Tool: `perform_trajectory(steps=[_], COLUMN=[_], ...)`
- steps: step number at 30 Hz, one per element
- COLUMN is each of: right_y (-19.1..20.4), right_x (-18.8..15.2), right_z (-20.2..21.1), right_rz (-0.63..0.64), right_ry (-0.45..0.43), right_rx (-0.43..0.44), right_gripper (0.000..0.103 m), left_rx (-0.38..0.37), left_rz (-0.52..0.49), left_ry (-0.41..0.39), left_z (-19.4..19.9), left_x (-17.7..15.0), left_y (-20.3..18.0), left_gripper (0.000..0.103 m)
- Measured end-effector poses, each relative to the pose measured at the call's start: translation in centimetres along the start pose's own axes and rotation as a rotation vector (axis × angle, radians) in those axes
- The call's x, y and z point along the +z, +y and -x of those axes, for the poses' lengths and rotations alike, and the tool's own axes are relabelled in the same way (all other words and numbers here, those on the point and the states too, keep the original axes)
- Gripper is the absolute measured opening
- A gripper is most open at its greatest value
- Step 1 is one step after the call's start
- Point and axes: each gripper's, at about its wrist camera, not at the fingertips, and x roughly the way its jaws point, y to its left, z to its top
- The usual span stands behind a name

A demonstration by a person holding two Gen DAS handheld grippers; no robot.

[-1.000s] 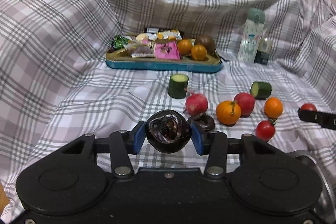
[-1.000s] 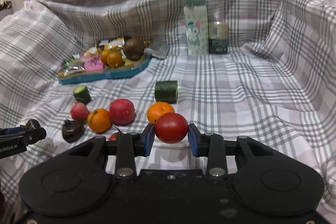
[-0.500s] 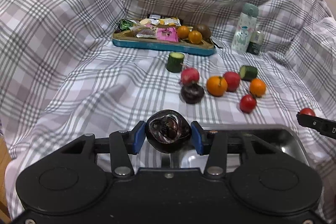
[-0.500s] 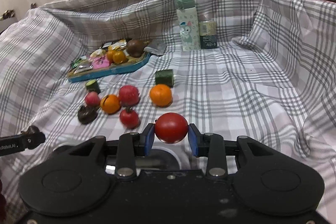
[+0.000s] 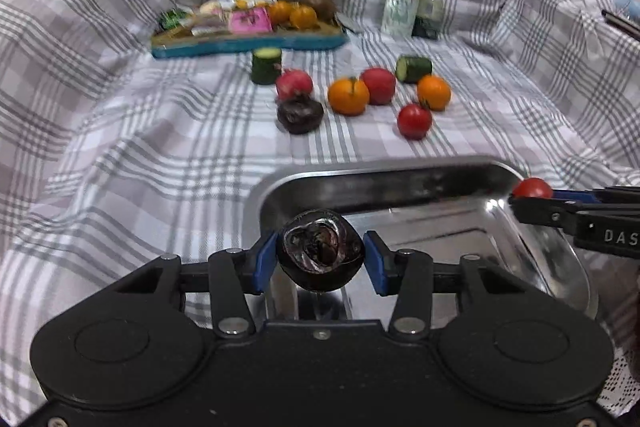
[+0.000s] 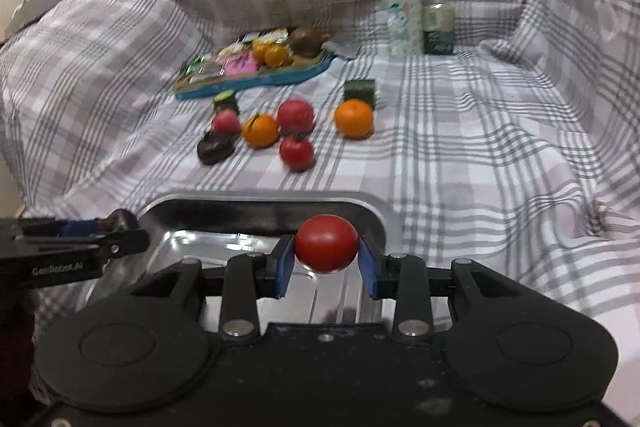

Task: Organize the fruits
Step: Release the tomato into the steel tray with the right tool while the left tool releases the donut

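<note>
Left gripper (image 5: 320, 261): clenched on dark fruit (image 5: 320, 254), poised over steel tray (image 5: 400, 173) for deposit. Right gripper (image 6: 326, 267): grasping red tomato (image 6: 326, 243) above tray's 3 o'clock side. Loose fruits (image 5: 348, 95) await at 12 o'clock.

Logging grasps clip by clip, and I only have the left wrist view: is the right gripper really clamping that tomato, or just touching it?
Observer: Clamped. The right wrist view shows the tomato pinched between both blue pads of the right gripper.
Operator: Is it over the tray?
Observer: Yes. The tray has its far rim beyond the tomato, and its shiny floor shows below the jaws.
Operator: Where does the left gripper sit from that side?
Observer: The left gripper reaches in at the tray's left edge, with the dark fruit showing only as a sliver at its tip.
</note>
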Motion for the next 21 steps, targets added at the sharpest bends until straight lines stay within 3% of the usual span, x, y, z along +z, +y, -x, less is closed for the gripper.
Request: perform_trajectory(steps=[4,21], right_y=[0.26,0.38], right_x=[-0.12,-0.47], right_z=[-0.82,-0.78], right_rz=[0.013,0.013], right_ry=[0.042,0.046], right_rx=[0.029,0.031], right_gripper=[0.037,0.037], left_rx=[-0.007,0.009], left_rz=[0.011,-0.014], left_ry=[0.006,0.000], left_z=[0.00,0.36], left_x=[-0.19,-0.14], left_y=[0.08,-0.42], left_gripper=[0.053,0.053])
